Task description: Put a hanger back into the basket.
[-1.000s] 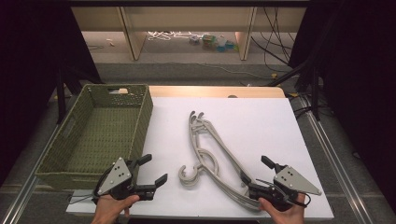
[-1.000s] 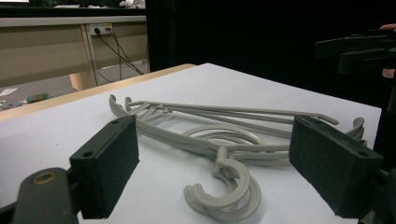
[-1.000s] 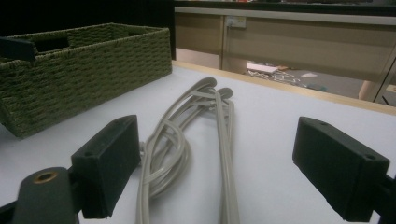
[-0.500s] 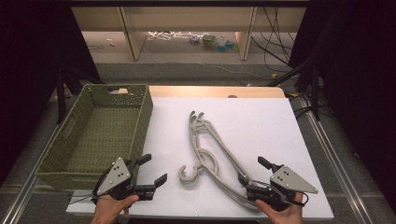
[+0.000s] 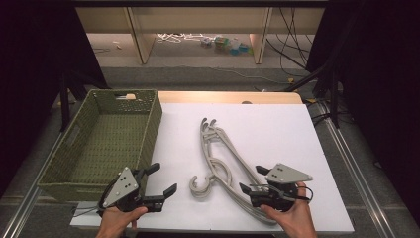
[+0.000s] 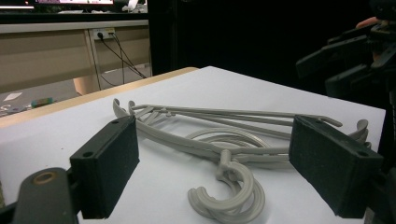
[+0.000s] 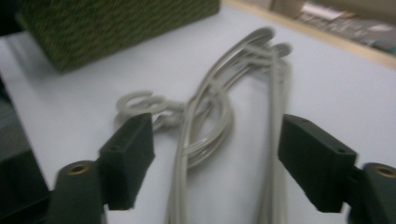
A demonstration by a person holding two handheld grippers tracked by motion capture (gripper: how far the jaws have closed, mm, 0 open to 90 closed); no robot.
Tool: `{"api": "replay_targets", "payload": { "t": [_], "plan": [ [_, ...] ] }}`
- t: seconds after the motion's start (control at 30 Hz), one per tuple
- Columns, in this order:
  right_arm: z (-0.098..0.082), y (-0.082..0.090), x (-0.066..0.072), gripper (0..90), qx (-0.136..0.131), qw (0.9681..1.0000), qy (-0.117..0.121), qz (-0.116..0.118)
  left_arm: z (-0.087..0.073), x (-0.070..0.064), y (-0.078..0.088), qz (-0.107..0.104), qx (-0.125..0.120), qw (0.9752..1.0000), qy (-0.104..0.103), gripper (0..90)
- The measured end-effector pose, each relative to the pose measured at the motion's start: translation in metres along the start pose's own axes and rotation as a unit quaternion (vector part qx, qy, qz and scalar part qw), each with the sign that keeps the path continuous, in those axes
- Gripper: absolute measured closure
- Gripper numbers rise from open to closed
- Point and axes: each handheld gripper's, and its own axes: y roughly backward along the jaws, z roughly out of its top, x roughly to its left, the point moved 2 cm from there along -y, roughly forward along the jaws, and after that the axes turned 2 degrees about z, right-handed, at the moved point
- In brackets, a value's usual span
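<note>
- The basket [image 5: 106, 144], green and woven, stands at the left of the white board [image 5: 277, 129], its long side running away from the person; a cut-out handle shows in its far wall. In the right gripper view a corner of it [image 7: 112, 28] shows at upper left.
- The left gripper [image 5: 161, 181] hovers just in front of the basket's near right corner, held from below by the left hand [image 5: 116, 220]. It points toward the hangers, its jaws wide with nothing between them.
- In the left gripper view the two black pads [image 6: 105, 170] stand well apart and frame the hangers [image 6: 224, 140], which lie farther off on the board, untouched by them.
- The hangers [image 5: 223, 163], a stack of grey plastic ones, lie flat in the middle of the board, running from far left to near right. Their hooks [image 5: 200, 186] curl at the near left, between the two grippers.
- The right gripper [image 5: 251, 179] sits at the near end of the hangers, held by the right hand [image 5: 292, 215] and pointing left. Its jaws have just been closing and stand partly open.
- In the right gripper view, which is blurred, the hanger bars [image 7: 233, 121] run up between the pads [image 7: 128, 158]; the pads do not press on them.
- At the upper right of the left gripper view the right gripper [image 6: 348, 65] shows dark beyond the hangers.
</note>
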Motion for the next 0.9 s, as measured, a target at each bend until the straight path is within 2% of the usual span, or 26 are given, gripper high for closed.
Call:
{"api": "replay_targets", "payload": {
  "t": [0.1, 0.17, 0.2, 0.23, 0.27, 0.3, 0.33, 0.37, 0.4, 0.43, 0.5, 0.57, 0.6, 0.67, 0.7, 0.77, 0.87, 0.9],
  "plan": [
    [-0.001, -0.015, 0.003, 32.7, 0.052, 0.9984, -0.011, 0.017, 0.000, 0.000, 0.000, 0.000, 0.000, 1.0000, -0.001, 16.0],
    [-0.003, -0.024, 0.002, 33.6, 0.068, 0.9973, -0.007, 0.024, 0.000, 0.000, 0.000, 0.000, -0.001, 1.0000, -0.002, 16.0],
    [-0.003, -0.024, 0.002, 33.6, 0.068, 0.9973, -0.007, 0.024, 0.000, 0.000, 0.000, 0.000, -0.001, 1.0000, -0.002, 16.0],
    [-0.007, -0.033, 0.001, 36.2, 0.098, 0.9944, 0.001, 0.038, 0.000, 0.000, -0.001, -0.004, -0.007, 1.0000, -0.002, 16.0],
    [-0.008, -0.035, 0.002, 36.4, 0.107, 0.9935, -0.003, 0.040, 0.000, 0.000, -0.001, -0.003, -0.007, 1.0000, -0.002, 16.0],
    [-0.009, -0.039, 0.002, 36.9, 0.105, 0.9938, 0.001, 0.036, 0.000, 0.000, 0.000, 0.001, -0.001, 1.0000, -0.003, 16.0],
    [-0.010, -0.041, 0.001, 37.6, 0.116, 0.9925, 0.006, 0.039, 0.000, 0.000, 0.000, 0.001, -0.001, 1.0000, -0.002, 16.0],
    [-0.010, -0.043, 0.003, 38.8, 0.123, 0.9916, -0.003, 0.039, 0.000, 0.001, -0.001, -0.003, -0.007, 1.0000, -0.003, 16.0],
    [-0.010, -0.044, 0.002, 40.0, 0.135, 0.9899, 0.000, 0.044, 0.000, 0.001, -0.001, -0.003, -0.007, 1.0000, -0.003, 16.0],
    [-0.010, -0.044, 0.002, 40.0, 0.135, 0.9899, 0.000, 0.044, 0.000, 0.000, 0.000, 0.002, -0.002, 1.0000, 0.002, 16.0],
    [-0.011, -0.050, 0.003, 43.5, 0.157, 0.9862, -0.002, 0.052, 0.000, 0.000, 0.000, 0.002, -0.001, 1.0000, -0.002, 16.0],
    [-0.011, -0.052, 0.002, 45.0, 0.158, 0.9860, 0.003, 0.054, 0.000, 0.000, 0.000, 0.001, 0.000, 1.0000, -0.006, 16.0],
    [-0.012, -0.055, 0.003, 47.1, 0.160, 0.9858, -0.005, 0.052, 0.000, 0.000, 0.000, 0.001, 0.000, 1.0000, -0.007, 16.0],
    [-0.012, -0.059, 0.001, 49.8, 0.179, 0.9823, -0.011, 0.055, 0.000, 0.000, 0.000, 0.001, 0.000, 1.0000, -0.006, 16.0],
    [-0.012, -0.059, 0.002, 50.6, 0.190, 0.9795, -0.027, 0.060, 0.000, 0.000, 0.000, 0.002, 0.000, 1.0000, -0.004, 16.0],
    [-0.012, -0.062, 0.002, 51.3, 0.196, 0.9784, -0.028, 0.059, 0.000, 0.000, 0.000, 0.001, 0.000, 1.0000, -0.007, 16.0],
    [-0.015, -0.070, 0.000, 56.3, 0.219, 0.9734, -0.026, 0.064, 0.000, 0.000, 0.000, 0.001, 0.002, 1.0000, -0.009, 16.0],
    [-0.015, -0.071, -0.001, 57.7, 0.222, 0.9725, -0.024, 0.067, 0.000, 0.000, 0.000, 0.001, 0.002, 1.0000, -0.008, 16.0]
  ]
}}
